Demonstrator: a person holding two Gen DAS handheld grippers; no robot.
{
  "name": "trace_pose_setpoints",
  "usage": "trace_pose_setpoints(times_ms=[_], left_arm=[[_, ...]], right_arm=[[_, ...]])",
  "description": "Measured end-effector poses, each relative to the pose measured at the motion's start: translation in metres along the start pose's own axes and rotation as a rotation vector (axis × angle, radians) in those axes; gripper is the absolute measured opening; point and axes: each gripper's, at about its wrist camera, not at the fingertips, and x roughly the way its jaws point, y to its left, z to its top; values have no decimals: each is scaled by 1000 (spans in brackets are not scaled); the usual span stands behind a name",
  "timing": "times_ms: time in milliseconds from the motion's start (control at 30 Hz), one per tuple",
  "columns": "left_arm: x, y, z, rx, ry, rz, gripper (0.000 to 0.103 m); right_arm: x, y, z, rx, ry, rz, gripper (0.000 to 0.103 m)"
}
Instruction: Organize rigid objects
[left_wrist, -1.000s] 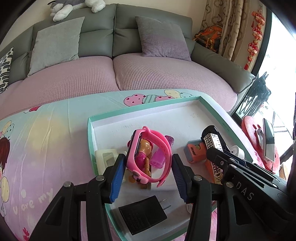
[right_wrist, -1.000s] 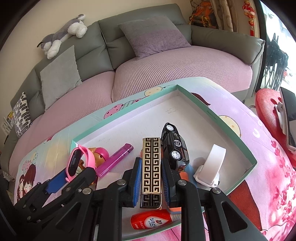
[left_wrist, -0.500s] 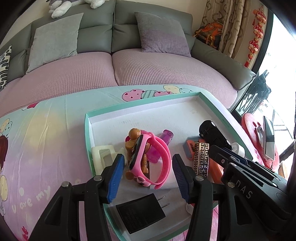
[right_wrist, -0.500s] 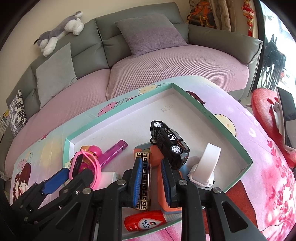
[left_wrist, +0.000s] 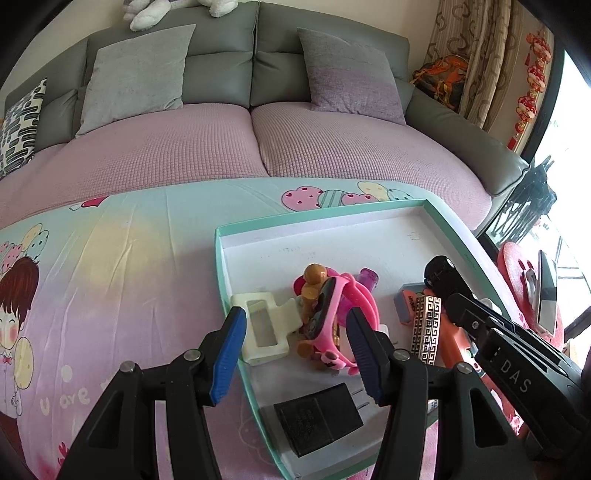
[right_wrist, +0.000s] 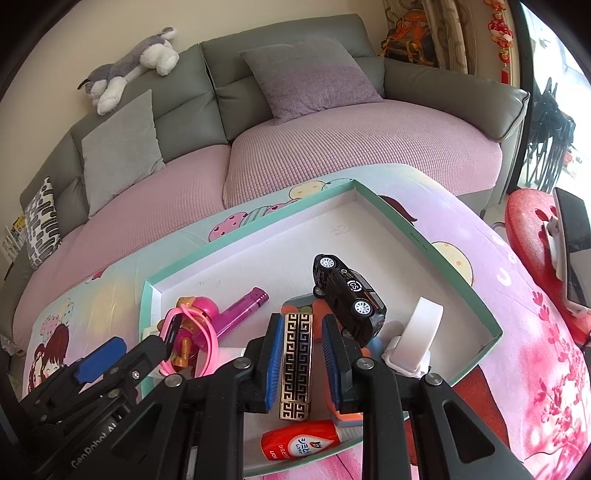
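- The left gripper (left_wrist: 293, 349) is wide open and holds nothing — its blue pads flank a cream bracket (left_wrist: 263, 328) and a pink watch (left_wrist: 334, 321) by the tray's left wall (left_wrist: 220, 273).
- A black charger (left_wrist: 317, 419) lies near the tray's front edge.
- The right gripper (right_wrist: 299, 363) is parted; the gold-patterned bar (right_wrist: 295, 363) lies between its pads, with a gap on the right side.
- A black toy car (right_wrist: 349, 295) leans tilted just beyond that, and a white ring holder (right_wrist: 415, 341) stands towards the tray's right wall.
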Motion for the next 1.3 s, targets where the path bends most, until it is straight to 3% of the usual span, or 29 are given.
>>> trace_pose_setpoints(times_ms=[267, 367, 467, 867, 967, 1067, 1133, 1300], left_arm=[[0, 34, 1, -95, 0, 100, 66], [3, 45, 0, -125, 10, 138, 71], [7, 53, -2, -146, 27, 180, 88], [11, 69, -8, -212, 37, 230, 92], [12, 70, -9, -217, 33, 233, 102], [11, 73, -8, -227, 24, 239, 102], [10, 76, -8, -239, 19, 243, 102], [10, 83, -10, -273, 11, 260, 102]], right_arm=[[3, 10, 0, -44, 6, -17, 25], [4, 14, 0, -62, 7, -33, 37], [3, 16, -1, -69, 2, -42, 51], [6, 21, -2, -90, 0, -65, 81], [7, 21, -2, -87, -4, -72, 88], [8, 21, -2, -91, -5, -80, 92], [9, 22, -2, -95, -9, -87, 103], [9, 23, -1, -97, -18, -91, 103]])
